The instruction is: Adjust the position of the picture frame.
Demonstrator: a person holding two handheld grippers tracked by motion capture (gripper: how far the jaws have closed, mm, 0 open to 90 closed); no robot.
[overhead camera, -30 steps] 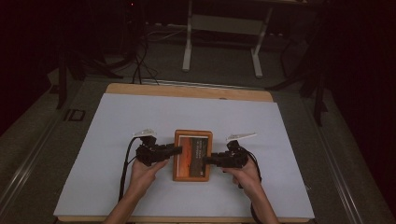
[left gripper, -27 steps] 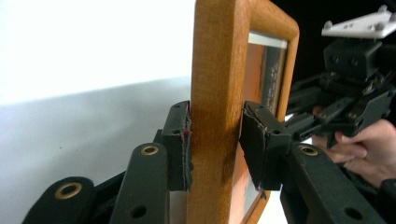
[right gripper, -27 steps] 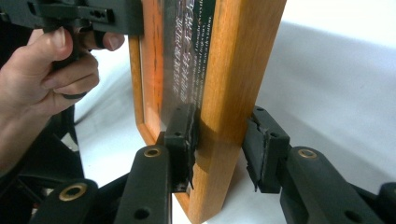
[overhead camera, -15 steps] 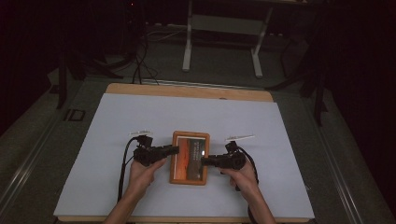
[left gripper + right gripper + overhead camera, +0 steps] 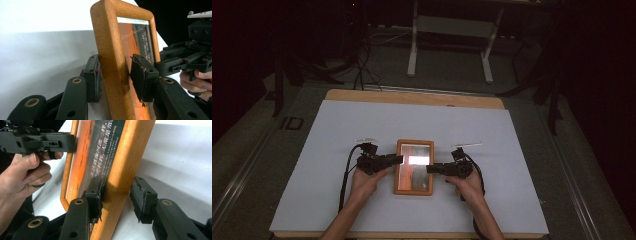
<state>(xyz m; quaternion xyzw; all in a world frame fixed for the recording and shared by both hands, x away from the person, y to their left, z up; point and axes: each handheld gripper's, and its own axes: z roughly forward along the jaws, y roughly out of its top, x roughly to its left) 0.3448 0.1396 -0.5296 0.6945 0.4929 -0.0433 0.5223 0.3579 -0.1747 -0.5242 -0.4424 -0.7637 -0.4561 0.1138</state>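
Both claws have just been opening, their jaws loosely straddling the long side rails of the wooden picture frame [image 5: 414, 166]: left claw [image 5: 399, 159] on its left rail, right claw [image 5: 430, 169] opposite. The frame lies flat mid-desk [image 5: 337, 125], long axis running away from the person; nothing else lies near it.

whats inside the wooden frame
Behind the glass of the wooden frame sits an orange and dark print with pale lines of text. A white glare patch hides part of it in the high view.
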